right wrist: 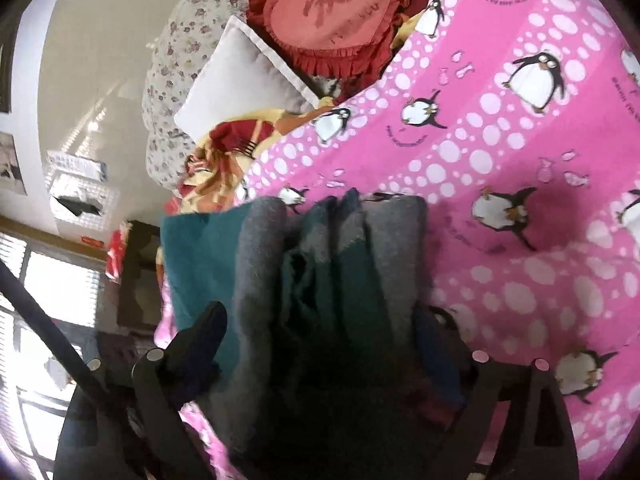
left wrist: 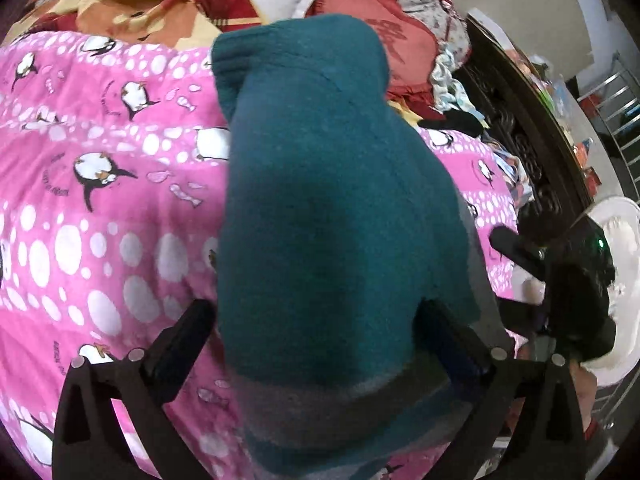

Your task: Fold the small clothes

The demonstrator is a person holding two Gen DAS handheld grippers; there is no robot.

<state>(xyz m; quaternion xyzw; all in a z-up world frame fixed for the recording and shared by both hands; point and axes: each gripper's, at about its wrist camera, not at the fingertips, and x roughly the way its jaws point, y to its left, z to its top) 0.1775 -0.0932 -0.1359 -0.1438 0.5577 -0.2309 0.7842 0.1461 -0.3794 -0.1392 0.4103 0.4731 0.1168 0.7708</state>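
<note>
- One garment is in play: a teal and grey knit sweater (left wrist: 320,220), held off the pink penguin blanket (left wrist: 100,200) by both tools, so the fold looks early or midway; no tidy finished fold shows yet.
- Left gripper (left wrist: 320,320): its fingers sit on either side of a thick wad of teal knit, seemingly pinching it, and the cloth rises ahead of the jaws with a ribbed cuff or hem at the far end.
- Right gripper (right wrist: 320,332): jaws close on bunched grey and teal pleats, which fan out just beyond the tips.
- The knit is fuzzy, thick and limp, with a grey band near the held edge.
- Beyond the jaws lie a red frilled cushion (right wrist: 332,12) and a white pillow (right wrist: 240,76).
</note>
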